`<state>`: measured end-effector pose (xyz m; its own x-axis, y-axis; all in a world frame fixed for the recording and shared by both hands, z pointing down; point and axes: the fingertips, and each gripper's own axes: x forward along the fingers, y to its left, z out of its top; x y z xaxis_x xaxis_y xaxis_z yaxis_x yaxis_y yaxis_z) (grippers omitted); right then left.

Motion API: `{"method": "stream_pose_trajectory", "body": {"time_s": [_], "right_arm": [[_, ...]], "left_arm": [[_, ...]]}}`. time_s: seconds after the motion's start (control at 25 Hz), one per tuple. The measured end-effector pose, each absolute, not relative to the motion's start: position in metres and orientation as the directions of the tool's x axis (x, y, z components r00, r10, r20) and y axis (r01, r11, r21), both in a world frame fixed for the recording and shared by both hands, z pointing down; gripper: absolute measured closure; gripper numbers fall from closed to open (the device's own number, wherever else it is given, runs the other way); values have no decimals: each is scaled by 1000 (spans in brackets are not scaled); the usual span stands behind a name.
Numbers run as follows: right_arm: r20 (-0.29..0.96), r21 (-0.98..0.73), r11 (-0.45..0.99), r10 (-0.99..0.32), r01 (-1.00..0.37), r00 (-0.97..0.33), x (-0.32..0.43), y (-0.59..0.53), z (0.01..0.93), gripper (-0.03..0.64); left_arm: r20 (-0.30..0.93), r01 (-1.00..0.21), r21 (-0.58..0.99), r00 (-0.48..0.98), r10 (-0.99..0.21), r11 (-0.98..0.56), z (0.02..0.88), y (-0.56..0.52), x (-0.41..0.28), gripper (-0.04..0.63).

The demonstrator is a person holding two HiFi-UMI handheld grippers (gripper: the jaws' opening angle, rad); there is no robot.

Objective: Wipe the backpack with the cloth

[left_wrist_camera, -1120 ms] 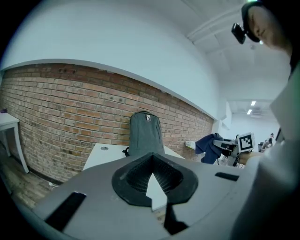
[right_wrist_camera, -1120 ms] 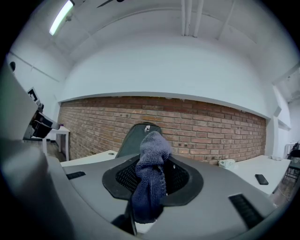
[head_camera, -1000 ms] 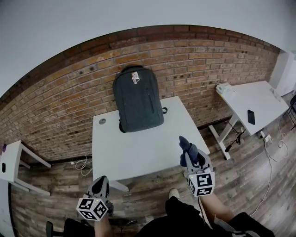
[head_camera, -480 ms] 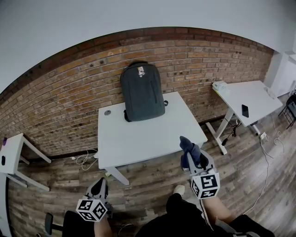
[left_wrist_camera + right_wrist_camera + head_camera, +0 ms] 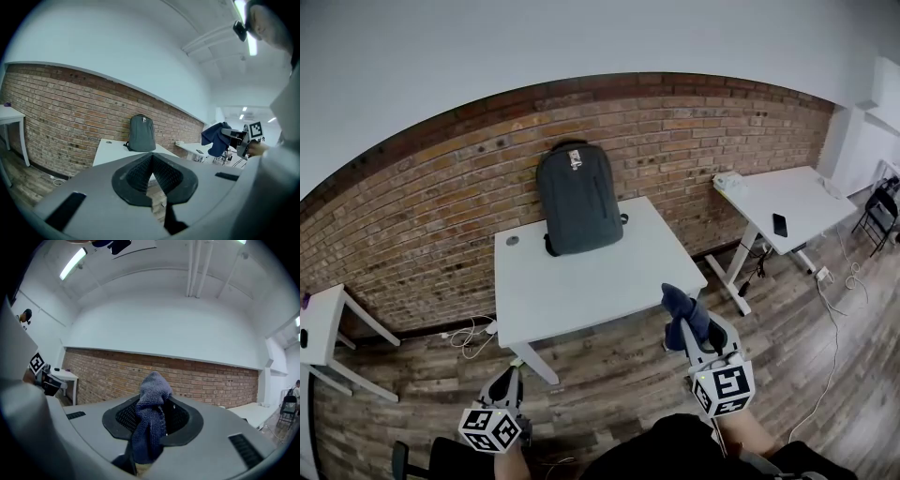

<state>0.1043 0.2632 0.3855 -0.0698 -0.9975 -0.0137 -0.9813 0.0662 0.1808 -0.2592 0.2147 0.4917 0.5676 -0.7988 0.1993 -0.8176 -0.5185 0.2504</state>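
backpack (image 5: 579, 199): upright on white surface (image 5: 581, 286), upper centre | right gripper (image 5: 686, 317): clenched on blue cloth (image 5: 678, 302), lower right | left gripper (image 5: 508, 382): closed on nothing, lower left

a white table (image 5: 581, 292) stands against the brick wall (image 5: 431, 192) on a wood floor (image 5: 609, 373), a second desk (image 5: 797, 199) with a dark phone (image 5: 779, 225) nearby.

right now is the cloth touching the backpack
No, the cloth sits clamped in the right gripper, far from the backpack on the table.
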Motion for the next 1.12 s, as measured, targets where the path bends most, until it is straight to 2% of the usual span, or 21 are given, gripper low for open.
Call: {"method": "stream_pose_trajectory", "body": {"time_s": [0.48,1.12], "right_arm": [[13,146,97,-995,-985,-97,126,284,395,506],[62,114,126,-991,-986,-119,223,370,415,506]], "left_arm": [[212,-833,238,547,-810,-500,484,240,-241,607],[220,-822,197,568,-793,-534,464,323,-126,607]]}}
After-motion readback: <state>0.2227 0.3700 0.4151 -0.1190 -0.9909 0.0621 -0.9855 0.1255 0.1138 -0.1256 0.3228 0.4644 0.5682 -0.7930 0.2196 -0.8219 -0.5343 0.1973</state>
